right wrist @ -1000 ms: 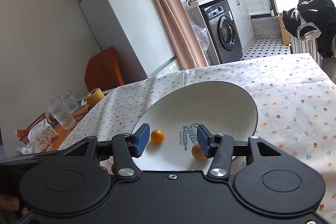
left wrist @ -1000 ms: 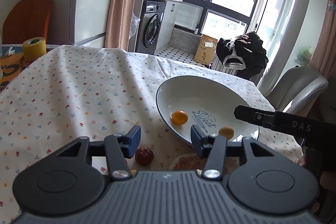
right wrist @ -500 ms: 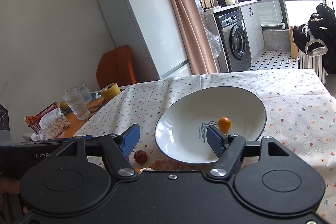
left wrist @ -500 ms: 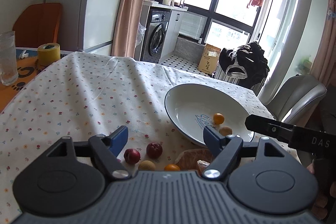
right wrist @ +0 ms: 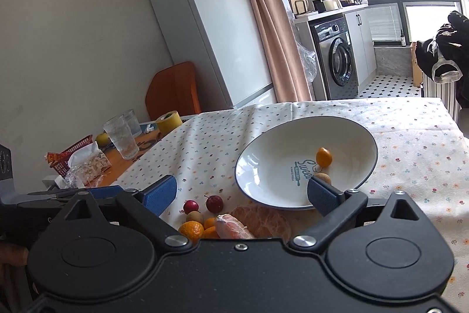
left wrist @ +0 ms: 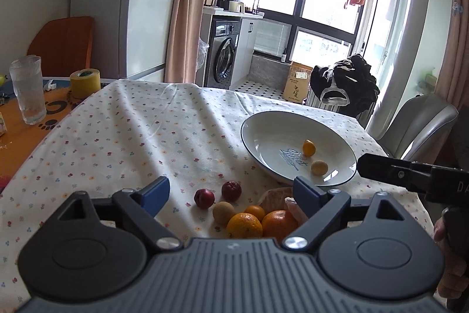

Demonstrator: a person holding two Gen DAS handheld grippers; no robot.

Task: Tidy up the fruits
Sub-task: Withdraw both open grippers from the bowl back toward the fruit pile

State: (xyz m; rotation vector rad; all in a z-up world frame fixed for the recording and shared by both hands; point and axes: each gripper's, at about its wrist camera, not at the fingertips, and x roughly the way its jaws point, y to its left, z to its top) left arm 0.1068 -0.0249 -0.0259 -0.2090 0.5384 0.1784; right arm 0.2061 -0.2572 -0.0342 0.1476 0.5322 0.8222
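A: Status. Left gripper [left wrist: 231, 194] spread wide, nothing between the pads. Right gripper [right wrist: 241, 192] same, wide apart and empty. Both hang over the table above the fruit.

B: Where's the fruit?

A: Loose cluster on the tablecloth [left wrist: 117, 137], just ahead of and below the left fingers: two red fruits [left wrist: 204, 198] side by side, a tan round one [left wrist: 223, 213] nearer, three small oranges [left wrist: 244, 225] nearest, touching each other. A peeled citrus half [right wrist: 258, 220] sits between the cluster and the bowl [left wrist: 263, 122]. The bowl is ahead and right of the left gripper. Two pieces are already in it: a small orange oval [left wrist: 308, 147] and a pale yellow ball [left wrist: 319, 167].

B: Next pick?

A: My read: take a red one first. It's at the cluster's far edge, with clear cloth on the outer side. Drop straight down and straddle it. Close gently.

B: Why gently?

A: Small glossy spheres will squirt out of flat pads. The oranges have dimpled rind, so better grip, but they're packed tight and one finger would nudge a neighbour. The cloth is soft and rumpled, so it may drag. The bowl is glazed and shallow with sloped walls. Release low or the fruit rolls.
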